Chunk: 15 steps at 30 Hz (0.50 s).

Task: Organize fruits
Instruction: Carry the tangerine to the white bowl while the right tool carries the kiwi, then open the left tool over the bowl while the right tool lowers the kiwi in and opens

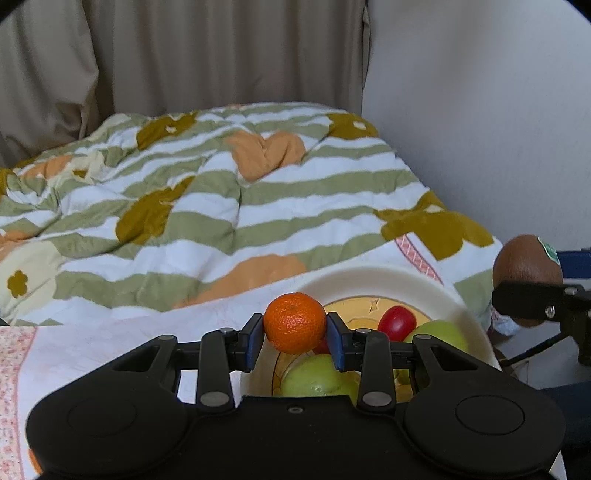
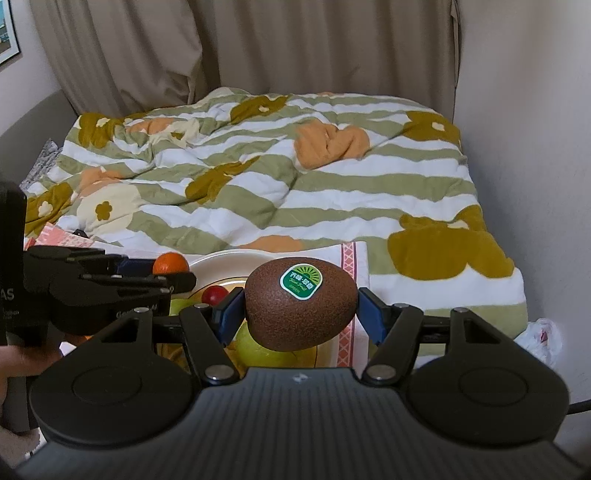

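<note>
In the left wrist view, the left tool (image 1: 295, 341) pinches a small orange (image 1: 294, 322) between its blue pads, low in the middle of the frame. The plate (image 1: 373, 282) sits right under and just behind it, with a green apple (image 1: 317, 376) and a red fruit (image 1: 396, 322) inside.

In the right wrist view, the right tool (image 2: 301, 314) squeezes a brown kiwi (image 2: 301, 308), lying sideways. The plate (image 2: 221, 264) peeks out below and to the left, so the kiwi must go down and left.

A home bedroom. A bed fills the middle of both views, covered by a rumpled quilt (image 2: 280, 166) in green and white stripes with orange and olive flowers. Beige curtains (image 2: 258, 48) hang across the top behind it, plain white walls (image 1: 498, 110) close in at right, and a framed picture (image 2: 8, 29) shows at upper left.
</note>
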Available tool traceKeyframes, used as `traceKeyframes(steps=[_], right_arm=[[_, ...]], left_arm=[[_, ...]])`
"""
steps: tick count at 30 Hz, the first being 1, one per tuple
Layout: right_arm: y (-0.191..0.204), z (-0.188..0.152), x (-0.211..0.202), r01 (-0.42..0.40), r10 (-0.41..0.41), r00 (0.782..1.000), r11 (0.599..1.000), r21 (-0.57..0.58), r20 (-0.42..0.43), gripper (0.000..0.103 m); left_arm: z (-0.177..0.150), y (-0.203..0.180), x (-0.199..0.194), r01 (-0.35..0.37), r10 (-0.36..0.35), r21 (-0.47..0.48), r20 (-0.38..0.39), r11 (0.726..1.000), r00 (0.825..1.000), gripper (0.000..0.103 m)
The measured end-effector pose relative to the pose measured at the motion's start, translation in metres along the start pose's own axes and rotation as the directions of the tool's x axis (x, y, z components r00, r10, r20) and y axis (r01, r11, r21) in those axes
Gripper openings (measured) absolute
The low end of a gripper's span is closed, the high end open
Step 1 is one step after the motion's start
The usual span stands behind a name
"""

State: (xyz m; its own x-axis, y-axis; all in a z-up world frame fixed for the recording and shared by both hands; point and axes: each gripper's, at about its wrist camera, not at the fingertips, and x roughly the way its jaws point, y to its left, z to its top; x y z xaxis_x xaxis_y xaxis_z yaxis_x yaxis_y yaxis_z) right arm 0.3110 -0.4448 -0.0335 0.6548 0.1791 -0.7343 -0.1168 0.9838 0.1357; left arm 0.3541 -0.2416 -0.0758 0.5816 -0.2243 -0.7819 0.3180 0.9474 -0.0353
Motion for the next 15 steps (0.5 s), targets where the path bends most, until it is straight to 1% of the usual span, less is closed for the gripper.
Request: traceKeyframes(steps=[4, 5, 6, 7, 8, 9, 10, 15], right_arm=[[-0.002, 0.003, 0.008, 0.002, -0.002, 1.0, 1.0, 0.008, -0.01, 0.08], [-0.002, 0.004, 0.009, 0.003, -0.003, 1.0, 1.0, 0.009, -0.011, 0.08], [-0.002, 0.005, 0.011, 0.003, -0.003, 1.0, 1.0, 0.009, -0.013, 0.08], [-0.002, 0.005, 0.012, 0.002, -0.002, 1.0, 1.0, 0.01, -0.014, 0.08], [-0.002, 0.005, 0.011, 0.002, -0.002, 1.0, 1.0, 0.01, -0.014, 0.08], [-0.002, 0.005, 0.012, 0.001, -0.001, 1.0, 1.0, 0.009, -0.013, 0.08], [-0.002, 0.005, 0.012, 0.001, -0.001, 1.0, 1.0, 0.008, -0.013, 0.08], [0.004, 0.013, 0.022, -0.009, 0.009, 1.0, 1.0, -0.009, -0.019, 0.08]], left_arm=[[0.0, 0.0, 0.006, 0.002, -0.002, 0.009, -0.015, 1.0, 1.0, 0.041], [-0.001, 0.001, 0.006, 0.007, -0.007, 0.006, -0.015, 1.0, 1.0, 0.049], [0.0, 0.002, 0.005, 0.01, -0.009, 0.005, -0.013, 1.0, 1.0, 0.068], [0.0, 0.002, 0.003, 0.007, -0.007, 0.006, -0.004, 1.0, 1.0, 0.078], [0.0, 0.002, 0.001, 0.001, -0.001, 0.01, 0.008, 1.0, 1.0, 0.092], [-0.001, 0.002, -0.003, -0.003, 0.002, 0.016, 0.025, 1.0, 1.0, 0.094], [-0.001, 0.003, -0.006, -0.003, 0.002, 0.021, 0.031, 1.0, 1.0, 0.094], [-0.006, 0.009, -0.018, -0.022, 0.021, 0.024, 0.035, 0.999, 0.999, 0.095]])
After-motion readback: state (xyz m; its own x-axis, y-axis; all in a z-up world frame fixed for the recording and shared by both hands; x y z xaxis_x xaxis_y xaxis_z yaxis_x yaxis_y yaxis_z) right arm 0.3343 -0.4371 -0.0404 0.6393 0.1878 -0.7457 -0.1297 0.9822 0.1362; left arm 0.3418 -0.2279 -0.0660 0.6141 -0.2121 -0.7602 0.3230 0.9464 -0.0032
